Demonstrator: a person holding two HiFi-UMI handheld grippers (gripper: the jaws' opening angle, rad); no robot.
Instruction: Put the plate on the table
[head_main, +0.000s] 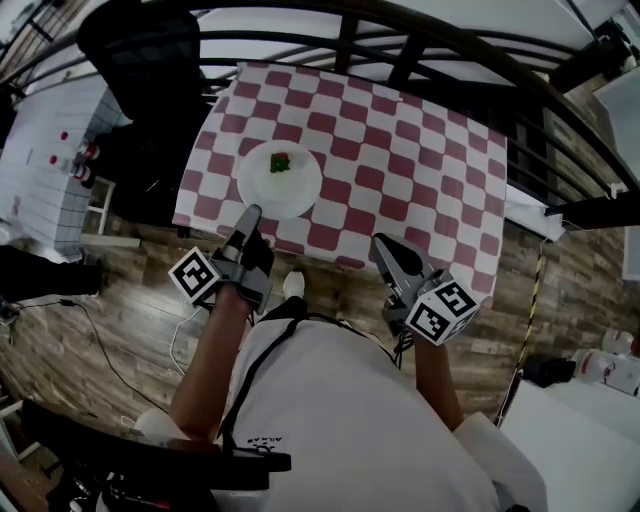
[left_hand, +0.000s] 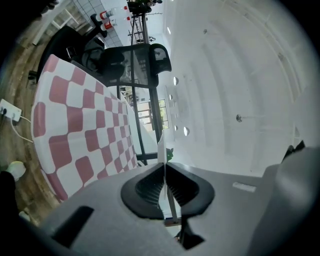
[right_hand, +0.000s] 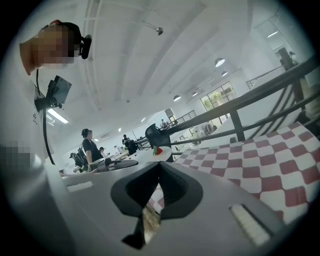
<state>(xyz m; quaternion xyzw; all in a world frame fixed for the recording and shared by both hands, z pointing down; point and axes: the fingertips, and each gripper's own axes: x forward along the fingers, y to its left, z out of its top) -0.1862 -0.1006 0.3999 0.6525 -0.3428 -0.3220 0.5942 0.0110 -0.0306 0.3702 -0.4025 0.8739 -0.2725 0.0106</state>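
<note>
the plate (head_main: 281, 185) sits over the left-middle of the checked table (head_main: 420, 170), close to the table's lower edge; whether it rests on the cloth or hangs just above it i cannot tell. a small red and green bit of food (head_main: 280, 162) lies on it. the left gripper (head_main: 250, 212) is clamped on the plate's near rim. the right gripper (head_main: 380, 242) has its jaws together on nothing, at the table's lower edge, right of the plate. bare cloth spreads right and up to the railing (head_main: 400, 40).

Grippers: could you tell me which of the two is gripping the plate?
The left gripper, clamped on the white plate's near rim; the right gripper is shut on nothing, away from it.
</note>
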